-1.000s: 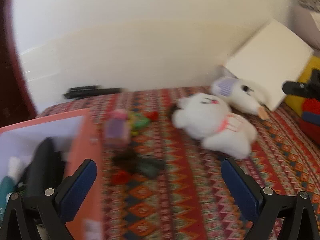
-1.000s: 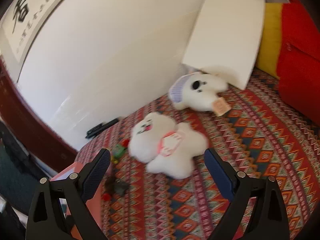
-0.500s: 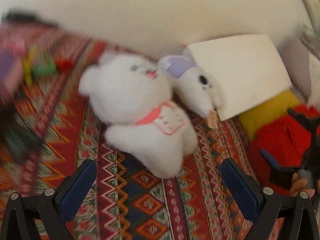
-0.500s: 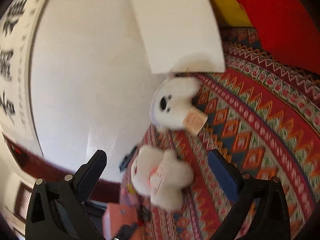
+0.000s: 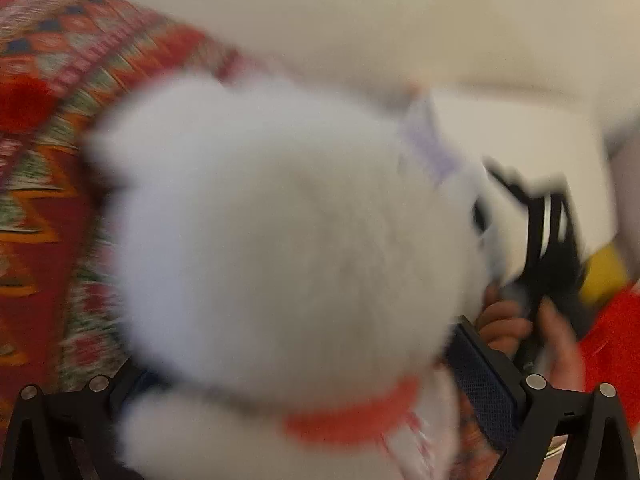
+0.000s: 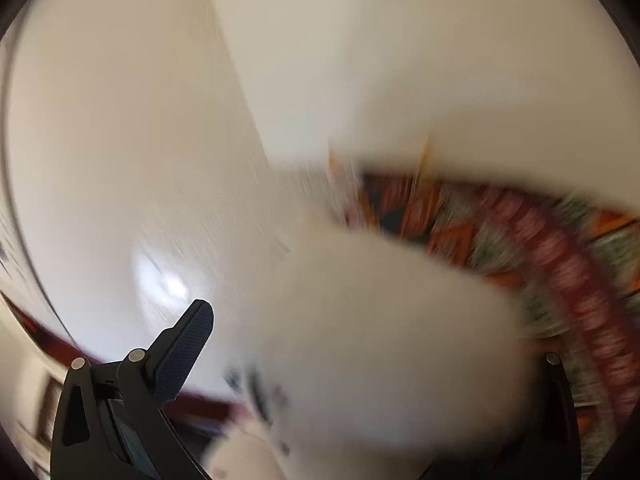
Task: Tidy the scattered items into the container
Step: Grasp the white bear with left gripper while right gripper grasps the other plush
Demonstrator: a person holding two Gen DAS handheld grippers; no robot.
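Between my left gripper (image 5: pixel 316 380) jaws, wide, closing: bear plush (image 5: pixel 280 240) on patterned bedspread (image 5: pixel 44 184). Right gripper (image 6: pixel 360 360) closing around second plush (image 6: pixel 384 340); contact unclear.

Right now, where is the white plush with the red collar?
In the left wrist view the white plush with the red collar fills the centre, lying on the patterned blanket between the left gripper fingers, with the second plush just right.
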